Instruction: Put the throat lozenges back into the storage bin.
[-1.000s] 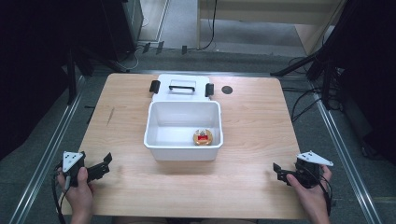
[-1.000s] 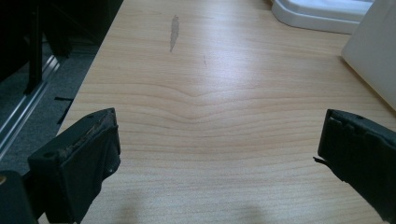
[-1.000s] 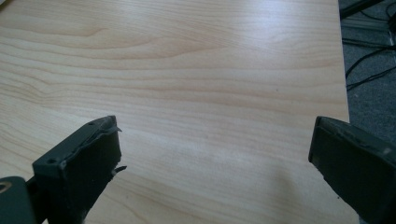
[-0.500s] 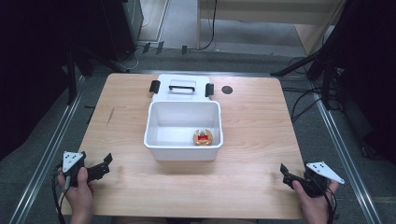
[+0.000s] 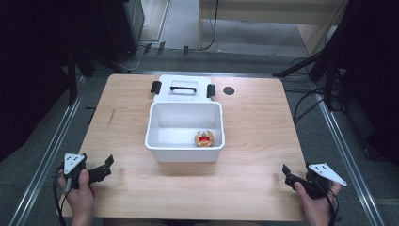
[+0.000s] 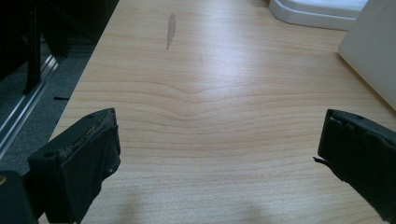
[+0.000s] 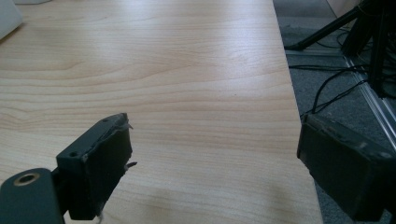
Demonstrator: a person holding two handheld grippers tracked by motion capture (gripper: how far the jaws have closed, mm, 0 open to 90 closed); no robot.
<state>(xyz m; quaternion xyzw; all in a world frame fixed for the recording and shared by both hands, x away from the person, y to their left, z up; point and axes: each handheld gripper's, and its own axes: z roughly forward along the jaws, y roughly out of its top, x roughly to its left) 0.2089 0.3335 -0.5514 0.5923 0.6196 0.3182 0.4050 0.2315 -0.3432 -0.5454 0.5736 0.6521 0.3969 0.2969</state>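
A white bin [image 5: 183, 153] stands open in the middle of the wooden table [image 5: 254, 136], with a small round gold-and-red object [image 5: 204, 138] on its floor at the right. My left gripper [image 5: 107, 167] rests at the near left corner, open with nothing between its jaws [image 6: 219, 140]. At the near right corner is my right gripper [image 5: 287, 175], whose jaws have just been closing. They still stand apart over bare wood [image 7: 215, 144] and grip nothing.
The bin's white lid [image 5: 183, 88] with black clasps lies flat behind it. A small black round mark [image 5: 228, 90] sits to the lid's right. The table's right edge [image 7: 299, 116] drops to cables and stand legs on the floor. The bin's wall [image 6: 373, 51] is ahead-right of my left gripper.
My right hand has shifted slightly toward the table's near right corner, and its jaws look narrower. The left hand and the bin have stayed put.
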